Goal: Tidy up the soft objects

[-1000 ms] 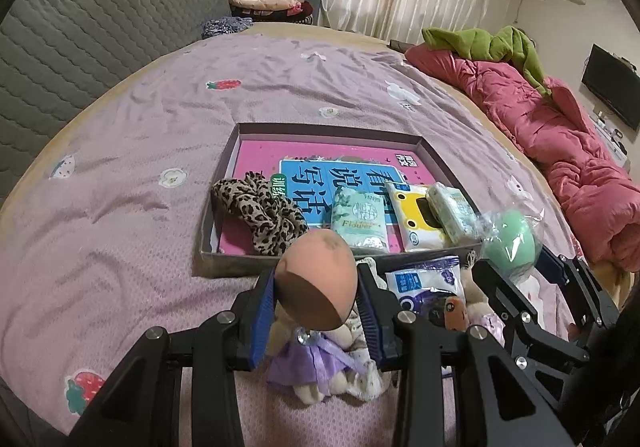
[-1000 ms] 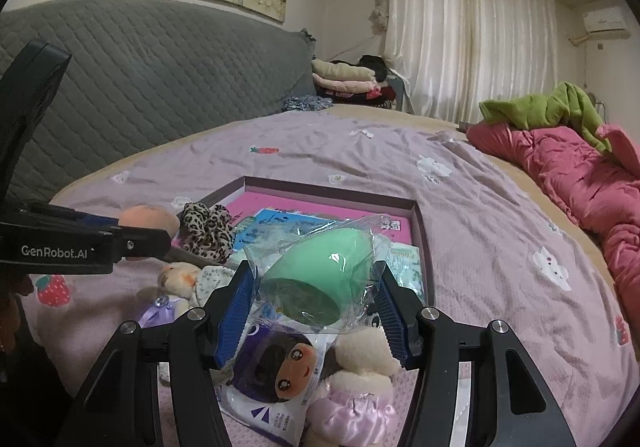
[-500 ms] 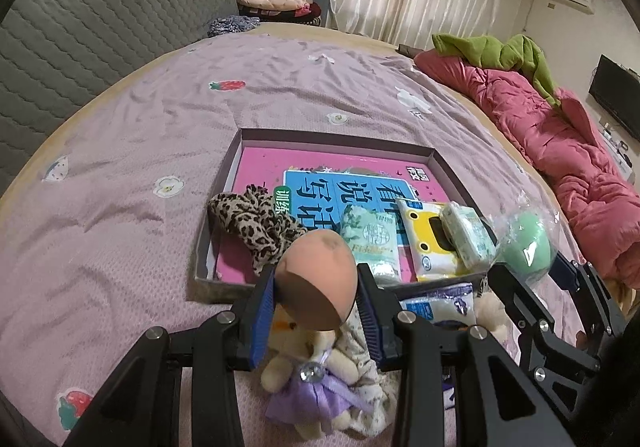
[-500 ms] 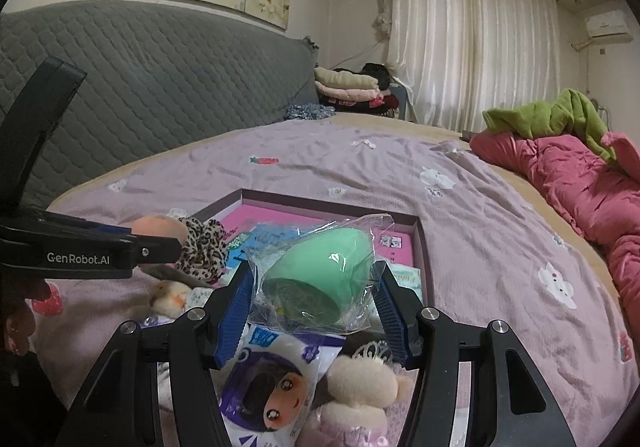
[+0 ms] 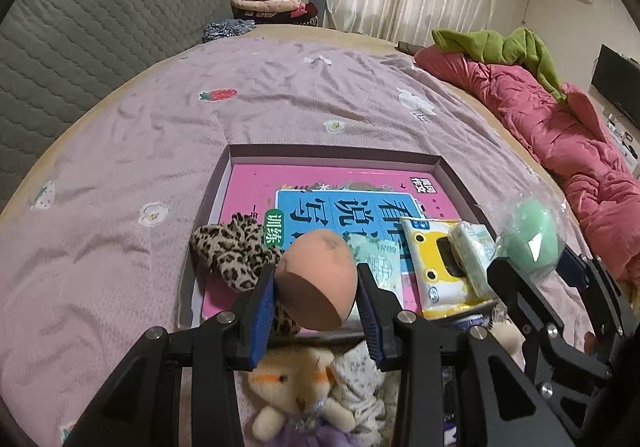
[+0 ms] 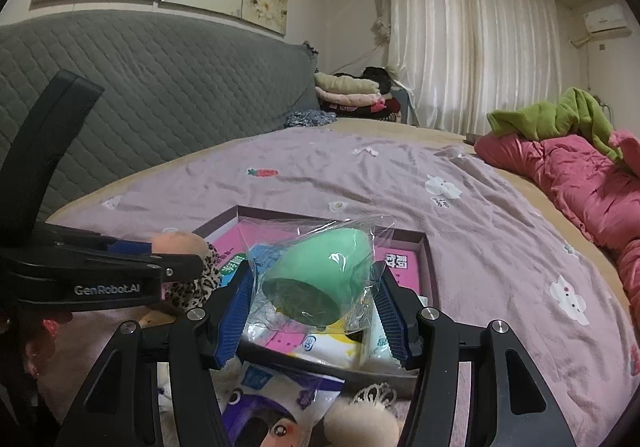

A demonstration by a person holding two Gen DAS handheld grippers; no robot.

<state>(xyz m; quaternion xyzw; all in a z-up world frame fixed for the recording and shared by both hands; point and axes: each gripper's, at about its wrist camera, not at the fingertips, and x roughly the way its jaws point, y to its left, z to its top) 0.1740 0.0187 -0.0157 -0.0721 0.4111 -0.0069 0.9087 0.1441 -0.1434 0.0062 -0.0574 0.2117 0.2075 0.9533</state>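
Carrying two sponges toward the shallow box [image 5: 440, 163], we keep both loads clamped. Our left gripper [image 5: 316, 297] sits at lower centre of the left wrist view, its blue pads pressed on the flanks of the peach sponge [image 5: 320, 279]. Our right gripper [image 6: 312, 307], at lower centre of the right wrist view, is closed on the green sponge [image 6: 320, 283] through its clear wrapper; the film crinkles beyond the pads.

The box lies at mid-frame on the purple bedsheet [image 5: 200, 119]. Its near half already holds a leopard scrunchie [image 5: 232, 251] at left, then tissue packs [image 5: 444, 271] toward the right. A plush toy [image 5: 296, 391] lies below the box edge, outside it.

Judged from this layout, good placement calls for the following:
- Advance each sponge past the near wall before lowering, so it does not catch the rim.
- Aim for bare pink floor behind the packed row.
- Lower until the sponge rests, then release; the egg shape is likely to roll.
- Watch the wrapper: the slick film may let the green sponge slip.
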